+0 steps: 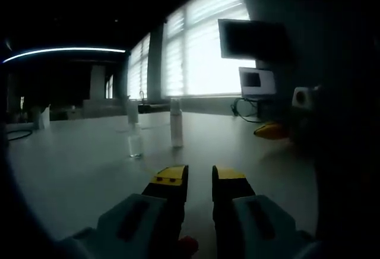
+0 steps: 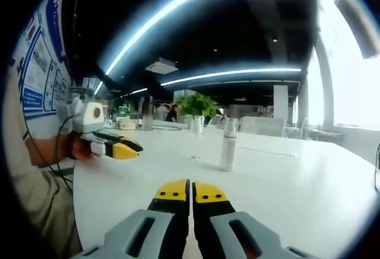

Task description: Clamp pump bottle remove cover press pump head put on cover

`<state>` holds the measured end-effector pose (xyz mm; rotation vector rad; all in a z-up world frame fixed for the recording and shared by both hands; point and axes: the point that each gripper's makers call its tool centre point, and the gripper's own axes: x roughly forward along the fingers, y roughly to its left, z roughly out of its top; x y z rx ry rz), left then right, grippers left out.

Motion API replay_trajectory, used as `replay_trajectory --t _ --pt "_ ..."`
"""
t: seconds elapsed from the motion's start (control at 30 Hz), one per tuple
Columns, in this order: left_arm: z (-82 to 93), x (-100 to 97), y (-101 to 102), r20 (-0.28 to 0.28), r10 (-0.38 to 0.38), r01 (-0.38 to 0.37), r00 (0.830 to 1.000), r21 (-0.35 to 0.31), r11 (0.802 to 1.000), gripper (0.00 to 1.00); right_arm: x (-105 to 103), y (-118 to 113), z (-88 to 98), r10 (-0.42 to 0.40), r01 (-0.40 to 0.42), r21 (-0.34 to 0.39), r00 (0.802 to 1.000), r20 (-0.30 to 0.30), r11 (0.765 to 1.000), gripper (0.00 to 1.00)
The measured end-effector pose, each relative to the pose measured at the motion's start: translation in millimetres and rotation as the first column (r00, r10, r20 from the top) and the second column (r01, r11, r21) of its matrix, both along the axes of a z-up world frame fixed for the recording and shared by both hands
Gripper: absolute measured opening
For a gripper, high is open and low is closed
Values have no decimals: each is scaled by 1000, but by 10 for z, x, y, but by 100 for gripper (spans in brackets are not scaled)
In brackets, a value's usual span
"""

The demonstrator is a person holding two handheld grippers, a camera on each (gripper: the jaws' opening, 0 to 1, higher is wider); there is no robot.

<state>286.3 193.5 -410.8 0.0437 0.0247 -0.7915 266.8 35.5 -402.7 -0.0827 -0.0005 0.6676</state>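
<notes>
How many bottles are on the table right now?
2. A tall capped pump bottle stands upright mid-table, and a shorter clear bottle stands apart from it, beside it in the left gripper view. Dim clutter at the table's far edge could hide more.

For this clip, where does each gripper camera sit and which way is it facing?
Left gripper view: rides the left gripper, jaws slightly apart, low over the white table, facing the bright windows; the pump bottle and a small clear cup stand ahead.
Right gripper view: rides the right gripper, jaws closed, facing into the room towards a potted plant; the left gripper and the person's sleeve show at left.
Shared: the table and the pump bottle.
</notes>
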Motion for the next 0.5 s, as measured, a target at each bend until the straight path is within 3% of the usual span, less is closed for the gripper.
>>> replay_trajectory --t 0.5 --pt "-2 -10 -9 -1 0 0 1000 4 1000 8 -5 19 -24 16 -17 15 1000 14 1000 0"
